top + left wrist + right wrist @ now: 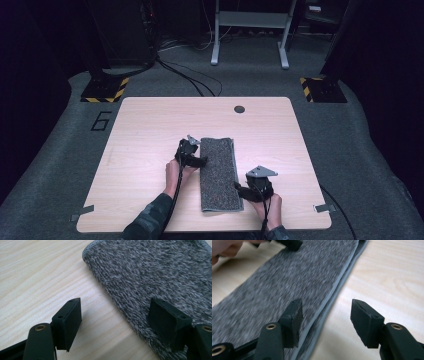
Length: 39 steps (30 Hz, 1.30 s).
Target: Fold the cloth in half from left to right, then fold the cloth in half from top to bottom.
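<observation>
We held a two-jaw gripper in each hand over a light wooden table [150,130]. A grey folded towel [218,172] lay flat near the middle of the table as a long narrow strip, running from the near edge away from us.

Our left gripper [192,159] sat at the towel's left long edge, toward its far end. In the left gripper view its jaws stood wide apart and held nothing: one jaw hung over bare wood, the other over the fuzzy pile of the towel [155,272], so the towel's edge ran between them. Whether the jaws touched the surface we could not tell.

Our right gripper [243,190] sat at the towel's right long edge, near its near end. In the right gripper view its jaws were also spread and empty; one was above the towel [294,282], the other above the wood, with the stacked folded edges of the cloth between them.

In the high view both forearms came in from the near edge. Our left hand [175,172] reached forward with the gripper angled right toward the towel; our right hand [267,204] stayed closer to us, its gripper turned left toward the cloth.
</observation>
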Each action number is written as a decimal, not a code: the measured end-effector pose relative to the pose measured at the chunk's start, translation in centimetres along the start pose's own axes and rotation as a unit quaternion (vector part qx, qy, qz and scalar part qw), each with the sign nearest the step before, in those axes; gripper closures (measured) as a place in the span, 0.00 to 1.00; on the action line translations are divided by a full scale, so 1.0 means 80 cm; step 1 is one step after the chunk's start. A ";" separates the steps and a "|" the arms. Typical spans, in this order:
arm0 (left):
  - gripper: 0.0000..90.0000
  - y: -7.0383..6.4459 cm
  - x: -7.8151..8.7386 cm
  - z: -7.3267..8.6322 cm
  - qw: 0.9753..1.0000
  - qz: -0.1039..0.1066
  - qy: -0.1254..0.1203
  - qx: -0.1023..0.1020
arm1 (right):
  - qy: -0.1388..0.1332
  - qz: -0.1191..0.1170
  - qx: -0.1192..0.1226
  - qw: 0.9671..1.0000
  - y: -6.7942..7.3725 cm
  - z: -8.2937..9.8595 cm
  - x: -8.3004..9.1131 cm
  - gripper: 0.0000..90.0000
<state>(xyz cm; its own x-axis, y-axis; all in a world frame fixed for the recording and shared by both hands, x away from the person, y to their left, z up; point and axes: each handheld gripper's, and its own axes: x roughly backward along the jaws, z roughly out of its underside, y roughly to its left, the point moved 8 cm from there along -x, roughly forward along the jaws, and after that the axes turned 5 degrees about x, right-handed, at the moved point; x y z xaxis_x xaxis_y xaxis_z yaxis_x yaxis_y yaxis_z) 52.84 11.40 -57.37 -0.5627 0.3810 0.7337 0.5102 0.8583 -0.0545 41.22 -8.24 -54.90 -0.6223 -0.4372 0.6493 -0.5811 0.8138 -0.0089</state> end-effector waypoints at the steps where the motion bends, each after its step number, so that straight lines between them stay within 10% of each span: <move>1: 0.29 0.001 0.002 -0.001 1.000 -0.001 -0.003 0.003 | -0.001 -0.001 0.001 1.000 -0.004 -0.005 -0.004 0.45; 18: 0.18 0.027 -0.006 -0.030 0.998 0.027 -0.007 0.062 | 0.025 -0.016 -0.016 0.999 -0.069 -0.091 -0.092 0.27; 32: 0.20 0.039 -0.026 -0.045 0.997 0.024 0.004 0.078 | 0.045 0.002 -0.056 0.997 -0.105 -0.111 -0.150 0.43; 39: 0.31 0.040 -0.032 -0.049 0.997 0.021 0.001 0.075 | 0.048 0.015 -0.039 0.998 -0.105 -0.115 -0.165 0.51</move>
<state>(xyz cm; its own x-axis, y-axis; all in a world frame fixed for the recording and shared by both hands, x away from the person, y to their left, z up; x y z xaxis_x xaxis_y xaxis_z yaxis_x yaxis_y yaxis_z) 58.49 11.85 -56.79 -0.5412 0.4170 0.7302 0.4309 0.8832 -0.1851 59.15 -5.77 -56.41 -0.5830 -0.3773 0.7196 -0.5185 0.8546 0.0281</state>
